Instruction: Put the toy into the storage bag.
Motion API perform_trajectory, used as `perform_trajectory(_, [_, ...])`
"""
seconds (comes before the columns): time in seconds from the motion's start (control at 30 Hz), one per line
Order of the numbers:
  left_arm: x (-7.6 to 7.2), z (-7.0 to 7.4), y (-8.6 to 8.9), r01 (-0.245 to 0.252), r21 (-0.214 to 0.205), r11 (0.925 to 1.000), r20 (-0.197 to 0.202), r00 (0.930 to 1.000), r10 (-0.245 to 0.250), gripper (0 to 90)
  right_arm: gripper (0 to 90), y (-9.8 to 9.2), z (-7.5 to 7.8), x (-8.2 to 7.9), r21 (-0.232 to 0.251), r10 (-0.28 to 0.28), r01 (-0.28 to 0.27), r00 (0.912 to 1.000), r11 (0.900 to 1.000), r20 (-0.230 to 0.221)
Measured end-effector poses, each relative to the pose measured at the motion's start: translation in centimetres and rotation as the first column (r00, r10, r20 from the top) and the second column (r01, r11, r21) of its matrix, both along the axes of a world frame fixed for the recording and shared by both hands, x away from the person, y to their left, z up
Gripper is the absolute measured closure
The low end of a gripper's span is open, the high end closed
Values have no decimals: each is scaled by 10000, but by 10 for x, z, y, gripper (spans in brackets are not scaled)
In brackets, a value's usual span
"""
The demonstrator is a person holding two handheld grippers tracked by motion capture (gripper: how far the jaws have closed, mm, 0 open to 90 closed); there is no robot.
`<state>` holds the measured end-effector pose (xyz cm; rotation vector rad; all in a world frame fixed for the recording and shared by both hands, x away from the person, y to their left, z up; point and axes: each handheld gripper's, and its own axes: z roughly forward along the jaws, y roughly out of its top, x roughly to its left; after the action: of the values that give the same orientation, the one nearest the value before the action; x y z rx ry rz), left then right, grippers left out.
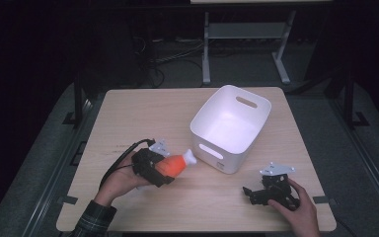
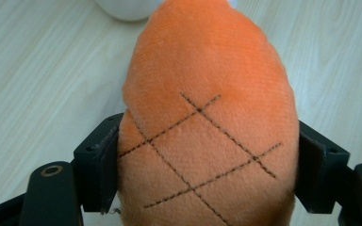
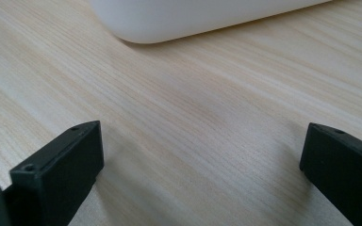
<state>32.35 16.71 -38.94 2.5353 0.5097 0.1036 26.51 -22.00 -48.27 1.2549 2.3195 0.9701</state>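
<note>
A pale wood-grain tabletop (image 1: 143,113) in a dark room, with my two grippers at its near edge.

My left gripper (image 1: 153,167), at about 8 o'clock on the tabletop, has its jaws clamped on either side of an orange plush drumstick toy (image 1: 175,164) stitched with dark crossing lines; the toy's white bone end points toward 2 o'clock, just short of the white plastic bin with slot handles (image 1: 230,126), which stands upright and open near the centre, a little toward 2 o'clock. My right gripper (image 1: 256,193) sits low at about 5 o'clock, its jaws spread wide with bare wood between them, pointing toward the bin's rounded corner.
</note>
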Motion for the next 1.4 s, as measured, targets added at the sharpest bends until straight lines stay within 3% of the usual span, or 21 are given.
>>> perform_trajectory(0.47, [2,24,3,57,-705,9975,168,9998,-46,230,0,0,0,0,9,7,-7,10000,10000,-6])
perform_trajectory(1.27, [14,67,0,182,-1179,9929,465,9988,-127,230,0,0,0,0,12,7,-7,10000,10000,22])
perform_trajectory(1.4, [18,73,-2,47,-1436,9896,415,9991,13,230,0,0,0,0,-4,24,-24,10000,10000,16])
